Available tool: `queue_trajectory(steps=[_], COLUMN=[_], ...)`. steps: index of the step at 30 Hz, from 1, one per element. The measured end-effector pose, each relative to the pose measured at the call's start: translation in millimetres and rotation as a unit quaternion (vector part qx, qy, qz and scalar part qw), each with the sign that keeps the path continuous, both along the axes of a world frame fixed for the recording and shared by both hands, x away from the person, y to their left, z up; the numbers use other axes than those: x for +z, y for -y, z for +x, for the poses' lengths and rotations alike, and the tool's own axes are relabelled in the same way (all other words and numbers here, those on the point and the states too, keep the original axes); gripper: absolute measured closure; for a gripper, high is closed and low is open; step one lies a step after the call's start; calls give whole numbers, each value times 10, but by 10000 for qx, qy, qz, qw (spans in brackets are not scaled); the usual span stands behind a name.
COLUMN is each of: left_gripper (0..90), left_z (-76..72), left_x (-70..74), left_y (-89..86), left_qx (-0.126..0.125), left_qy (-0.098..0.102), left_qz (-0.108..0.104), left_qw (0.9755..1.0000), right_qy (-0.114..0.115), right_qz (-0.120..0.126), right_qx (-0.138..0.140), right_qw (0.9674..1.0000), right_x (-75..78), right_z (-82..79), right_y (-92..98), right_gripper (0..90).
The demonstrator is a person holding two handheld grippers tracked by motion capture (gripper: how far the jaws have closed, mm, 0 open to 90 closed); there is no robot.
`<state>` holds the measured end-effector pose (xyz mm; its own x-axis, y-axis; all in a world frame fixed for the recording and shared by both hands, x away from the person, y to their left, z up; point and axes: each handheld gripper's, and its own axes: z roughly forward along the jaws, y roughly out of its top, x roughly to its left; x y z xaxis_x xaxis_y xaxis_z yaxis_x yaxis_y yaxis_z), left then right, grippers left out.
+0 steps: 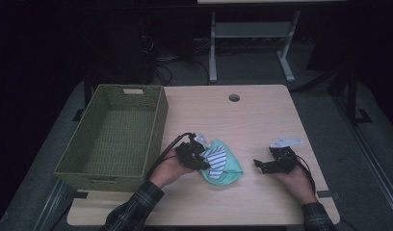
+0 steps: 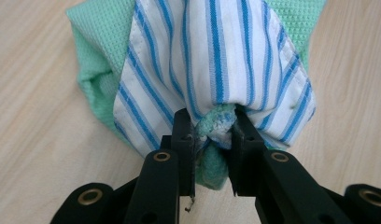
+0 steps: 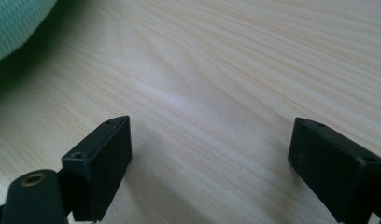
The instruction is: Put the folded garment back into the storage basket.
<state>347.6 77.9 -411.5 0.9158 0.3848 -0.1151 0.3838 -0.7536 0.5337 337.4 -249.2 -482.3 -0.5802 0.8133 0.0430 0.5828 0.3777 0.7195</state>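
Now left claw pinches striped cloth; thin bunched grip, green cloth may drag along. Right claw open.

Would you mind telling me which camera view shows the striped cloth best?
The left gripper view: the striped cloth is close up, bunched between the left gripper jaws over the green cloth. The high view shows it small and dim. The right gripper view catches a green cloth corner.
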Motion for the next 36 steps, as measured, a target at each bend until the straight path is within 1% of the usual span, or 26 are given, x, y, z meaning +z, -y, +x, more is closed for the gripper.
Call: queue_trajectory(steps=[4, 5, 6, 7, 8, 9, 10, 12, 13, 14, 15, 17, 18, 19, 20, 21, 25, 26, 27, 29, 31, 32, 33, 34, 35, 36], left_gripper=[744, 744, 744, 744, 744, 744, 744, 744, 743, 744, 744, 743, 743, 743, 743, 743, 743, 743, 743, 743, 742, 742, 742, 742, 742, 742], left_z=[9, 12, 12, 12, 12, 13, 22, 32, 38, 38, 49, 64, 65, 73, 73, 78, 96, 96, 99, 112, 115, 119, 123, 123, 128, 127], left_x=[125, 163, 163, 220, 220, 259, 322, 378, 411, 411, 473, 537, 569, 603, 603, 667, 804, 804, 839, 938, 966, 1025, 1052, 1052, 1083, 1108], left_y=[-22, -35, -35, -48, -48, -57, -84, -110, -126, -126, -162, -202, -220, -245, -245, -283, -370, -370, -394, -478, -511, -585, -626, -626, -673, -713], left_qx=[93, 87, 87, 129, 129, 143, 143, 178, 177, 177, 191, 189, 234, 219, 219, 272, 302, 302, 315, 376, 383, 431, 457, 457, 466, 528], left_qy=[42, 68, 68, 63, 63, 90, 104, 92, 101, 101, 107, 105, 101, 117, 117, 113, 158, 158, 156, 234, 274, 295, 321, 321, 355, 392], left_qz=[-119, -94, -94, -133, -133, -154, -173, -244, -235, -235, -281, -331, -368, -360, -360, -428, -463, -463, -480, -522, -553, -598, -612, -612, -583, -610], left_qw=[9999, 9999, 9999, 9998, 9998, 9997, 9997, 9995, 9995, 9995, 9994, 9992, 9990, 9990, 9990, 9986, 9983, 9983, 9982, 9977, 9974, 9968, 9966, 9966, 9966, 9960], right_qy=[-2, -2, -2, -4, -4, -4, -2, -1, -3, -1, -2, 10, 7, 27, 27, 14, 12, 12, 12, 14, 13, 13, 15, 14, 15, 18], right_qz=[2, 5, 5, 3, 3, 3, 5, 7, 8, 7, 7, 17, 19, 9, 9, 18, 16, 16, 16, 17, 20, 18, 18, 19, 18, 21], right_qx=[-3, -4, -4, -4, -4, -6, -6, -10, -11, -10, -14, -19, -19, -14, -14, -23, -26, -26, -26, -27, -28, -29, -30, -33, -36, -38], right_qw=[10000, 10000, 10000, 10000, 10000, 10000, 10000, 10000, 10000, 10000, 10000, 10000, 10000, 10000, 10000, 10000, 10000, 10000, 10000, 10000, 10000, 10000, 10000, 10000, 10000, 10000], right_x=[0, 0, 0, 0, 0, 0, 0, 0, 0, 0, 0, -2, -1, -2, -2, -2, -2, -1, -1, -2, -2, -1, -2, -2, -2, -2], right_z=[0, 0, 0, 0, 0, 0, 0, 0, 0, 0, 0, 0, 0, 2, 2, 1, 1, 1, 1, 1, 1, 1, 1, 1, 1, 2], right_y=[0, 0, 0, 0, 0, 0, 0, 0, 0, 0, 1, 1, 0, 2, 2, 1, 2, 2, 2, 2, 2, 2, 2, 2, 2, 3], right_gripper=[128, 128, 128, 128, 128, 128, 129, 130, 130, 131, 132, 132, 132, 133, 133, 133, 133, 133, 133, 133, 133, 134, 134, 134, 134, 134])
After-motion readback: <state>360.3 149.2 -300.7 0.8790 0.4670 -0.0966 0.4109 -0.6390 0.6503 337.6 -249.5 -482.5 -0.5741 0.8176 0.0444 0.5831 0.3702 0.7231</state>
